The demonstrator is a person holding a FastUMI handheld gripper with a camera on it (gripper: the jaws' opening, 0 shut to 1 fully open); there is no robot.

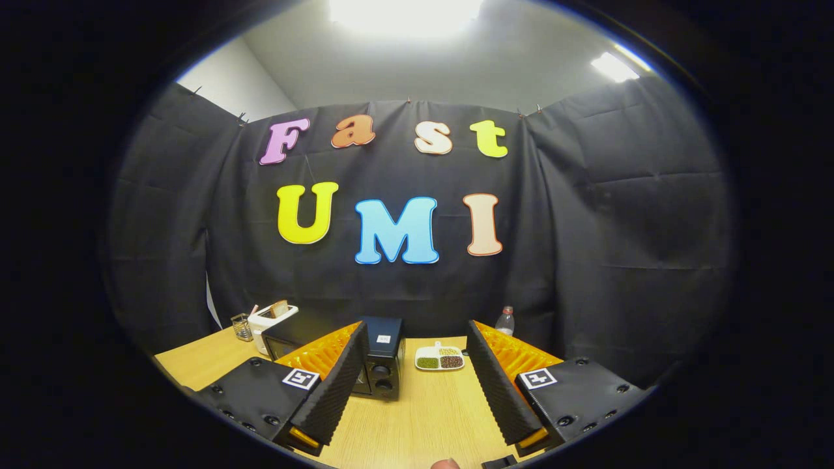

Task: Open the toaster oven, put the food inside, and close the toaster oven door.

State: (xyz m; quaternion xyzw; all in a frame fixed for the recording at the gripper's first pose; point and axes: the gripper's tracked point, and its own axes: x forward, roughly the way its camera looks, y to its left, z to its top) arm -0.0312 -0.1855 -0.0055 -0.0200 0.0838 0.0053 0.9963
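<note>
Gripper [417, 378] held above the wooden table [417, 423], fingers [339, 384] spread wide apart, nothing between them but bare tabletop. No contact with any object.

Black toaster oven [374, 355] standing on the table beyond the fingers, partly hidden behind the left finger; right end with two round knobs in plain sight, a small white square sticker on its top. Door state impossible to judge, since the front is mostly covered by the finger.

Just right of the oven, in the gap between the two fingers and farther back, a small white divided dish [440, 358] with separate heaps of green, yellowish and dark reddish grains or beans. Dish close beside the oven, apart from it.

Behind the oven on its left, a white pop-up toaster [272, 319] with a slice of bread [280, 307] standing up out of a slot. Next to it on the left, a small clear glass container [242, 327], contents too small to make out.

Farther right, near the black cloth wall [619, 260], a clear plastic bottle [505, 321] with a red cap, upright, showing just above the right finger.

At the near table edge, a fingertip [445, 464] of the person, barely peeking in.
</note>
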